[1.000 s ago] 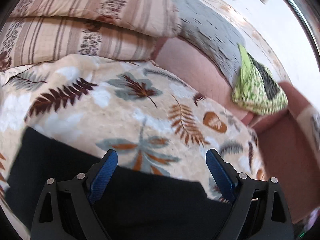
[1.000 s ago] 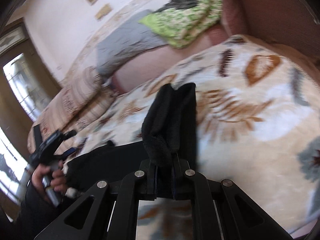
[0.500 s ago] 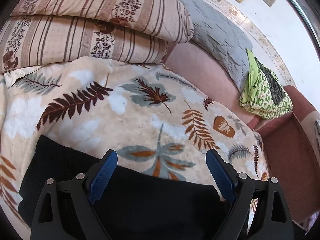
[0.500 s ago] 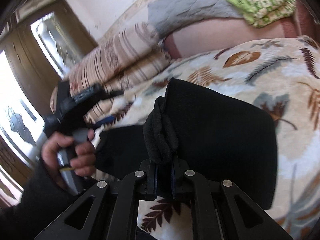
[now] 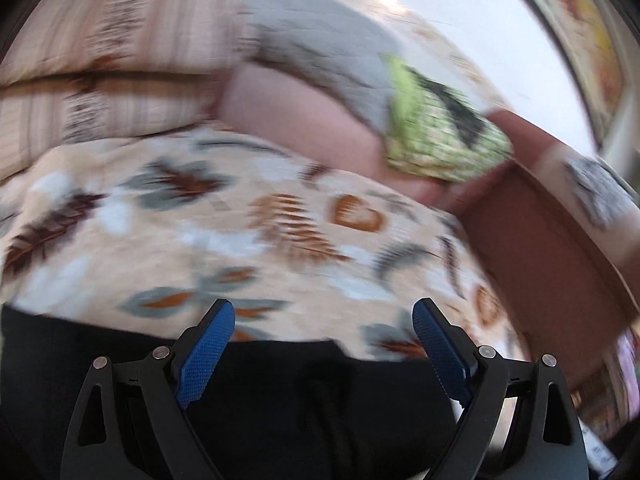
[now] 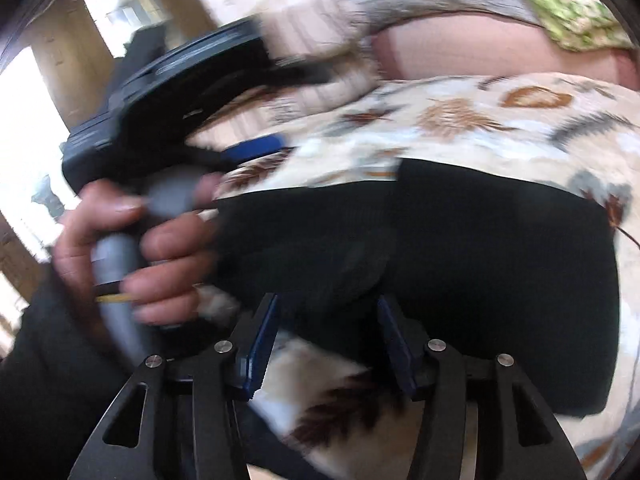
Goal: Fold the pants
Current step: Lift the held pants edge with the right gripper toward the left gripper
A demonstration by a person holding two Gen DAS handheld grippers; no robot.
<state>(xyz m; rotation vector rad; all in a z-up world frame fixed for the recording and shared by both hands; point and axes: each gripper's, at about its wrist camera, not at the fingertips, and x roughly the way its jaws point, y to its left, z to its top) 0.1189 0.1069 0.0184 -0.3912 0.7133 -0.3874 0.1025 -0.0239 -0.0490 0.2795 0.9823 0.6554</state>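
The black pants [image 6: 480, 248] lie folded over on a leaf-patterned blanket [image 6: 460, 120]. My right gripper [image 6: 326, 312] is open just above their near edge, with nothing between its blue pads. My left gripper [image 5: 322, 320] is open and empty over the pants [image 5: 280, 392], which fill the bottom of the left wrist view. The left gripper also shows in the right wrist view [image 6: 256, 148], held in a hand at the pants' left end. Both views are blurred.
The blanket [image 5: 240, 232] covers a pink sofa [image 5: 304, 120]. Striped pillows [image 5: 112, 64], a grey cushion [image 5: 320, 48] and a green patterned cloth [image 5: 436, 140] lie along its back. A sofa arm [image 5: 540, 248] rises at the right.
My right gripper has opened and let go of the pants' bunched end, which now lies laid over the rest. My left gripper has swung right, staying open.
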